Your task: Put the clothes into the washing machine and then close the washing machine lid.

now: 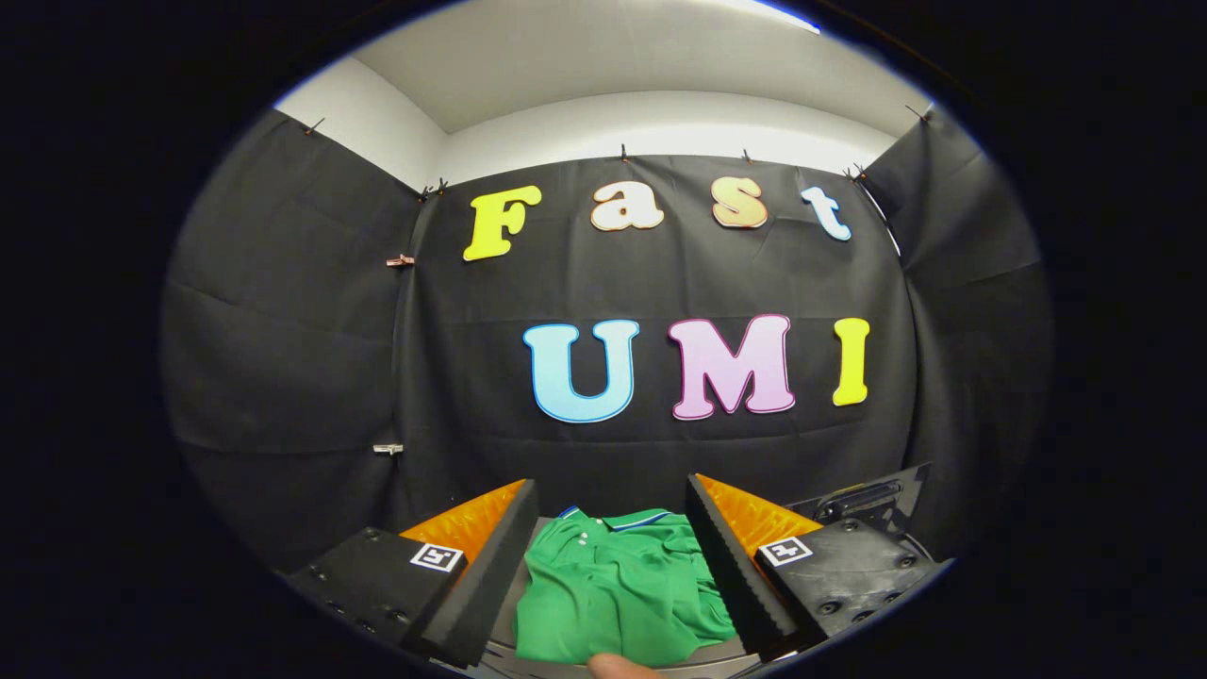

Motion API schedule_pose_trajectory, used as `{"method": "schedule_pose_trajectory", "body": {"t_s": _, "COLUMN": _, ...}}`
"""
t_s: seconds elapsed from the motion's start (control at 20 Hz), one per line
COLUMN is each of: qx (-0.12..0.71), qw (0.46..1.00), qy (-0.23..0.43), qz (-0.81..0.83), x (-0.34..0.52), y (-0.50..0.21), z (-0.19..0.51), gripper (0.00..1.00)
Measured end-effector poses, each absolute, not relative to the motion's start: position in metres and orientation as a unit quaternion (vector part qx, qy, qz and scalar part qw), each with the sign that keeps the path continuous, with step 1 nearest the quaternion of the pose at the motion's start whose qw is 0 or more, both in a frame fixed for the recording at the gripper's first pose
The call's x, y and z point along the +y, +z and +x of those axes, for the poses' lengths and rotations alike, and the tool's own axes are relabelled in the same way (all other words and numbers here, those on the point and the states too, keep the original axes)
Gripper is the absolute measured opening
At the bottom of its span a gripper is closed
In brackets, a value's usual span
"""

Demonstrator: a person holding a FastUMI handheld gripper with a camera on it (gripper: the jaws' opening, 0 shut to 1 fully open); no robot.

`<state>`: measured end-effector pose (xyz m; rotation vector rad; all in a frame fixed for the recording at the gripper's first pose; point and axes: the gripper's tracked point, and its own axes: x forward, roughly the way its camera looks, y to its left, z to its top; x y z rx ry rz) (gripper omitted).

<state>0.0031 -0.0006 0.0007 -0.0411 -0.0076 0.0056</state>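
Our gripper point(613, 528) has its fingers spread wide and holds nothing. The green shirt point(618, 594) lies crumpled on the worktop point(504, 660), right between the fingers and a bit below them. We think we should go straight down to grab it.

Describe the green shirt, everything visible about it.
The green polo shirt lies loosely folded and rumpled on a grey surface, between the open fingers of the gripper, which look clear of it. It looks like soft knit fabric. Its collar, edged with a blue-and-white stripe, points toward the wall, with pale buttons beside it. A fingertip shows at its near edge.
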Motion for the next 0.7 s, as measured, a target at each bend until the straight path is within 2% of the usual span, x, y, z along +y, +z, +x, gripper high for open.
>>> {"method": "schedule_pose_trajectory", "body": {"t_s": 0.4, "qx": 0.003, "qw": 0.999, "qy": 0.014, "qz": -0.038, "x": 0.014, "y": -0.005, "z": 0.013, "gripper": 0.98}}
{"method": "schedule_pose_trajectory", "body": {"t_s": 0.7, "qx": 0.034, "qw": 0.999, "qy": -0.018, "qz": -0.024, "x": 0.002, "y": -0.015, "z": 0.041, "gripper": 0.98}}
